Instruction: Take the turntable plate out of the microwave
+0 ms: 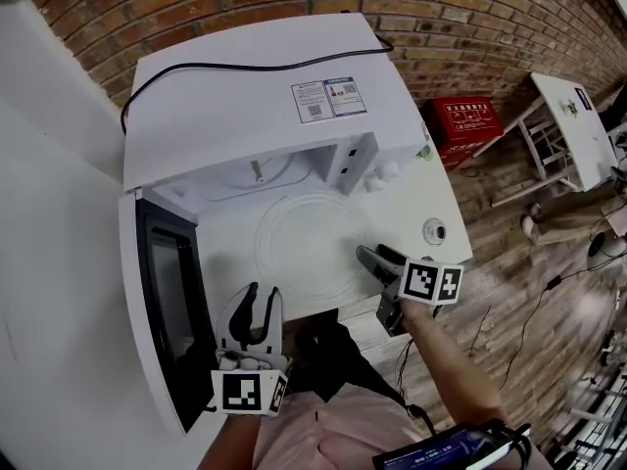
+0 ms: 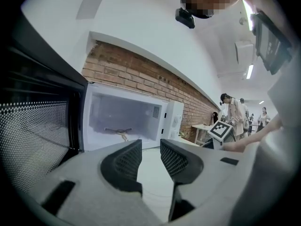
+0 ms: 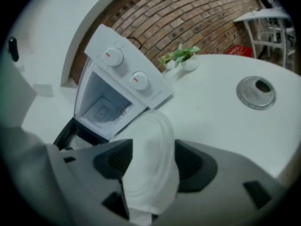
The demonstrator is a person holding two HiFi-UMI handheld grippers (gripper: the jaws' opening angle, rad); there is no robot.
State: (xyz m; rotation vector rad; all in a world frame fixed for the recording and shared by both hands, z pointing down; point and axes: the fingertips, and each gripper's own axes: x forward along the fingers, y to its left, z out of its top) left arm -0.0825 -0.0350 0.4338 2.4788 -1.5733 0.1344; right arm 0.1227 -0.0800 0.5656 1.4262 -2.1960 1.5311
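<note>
Plate (image 1: 306, 246) lies flat on the table (image 1: 431, 199) just in front of the open microwave (image 1: 255, 96), its right rim between the right claw's (image 1: 372, 258) wide jaws, pads apparently off it; the left claw (image 1: 257, 300), narrowly open and empty, sits at the table's front edge.

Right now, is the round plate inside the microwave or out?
Out. The turntable plate lies on the table before the open microwave.

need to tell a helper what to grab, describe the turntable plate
Find the white microwave, door open, on the white table. In front of its mouth is the plate, rim between the right tool's jaws. It is the only clear glass disc, wider than the metal grommet.
</note>
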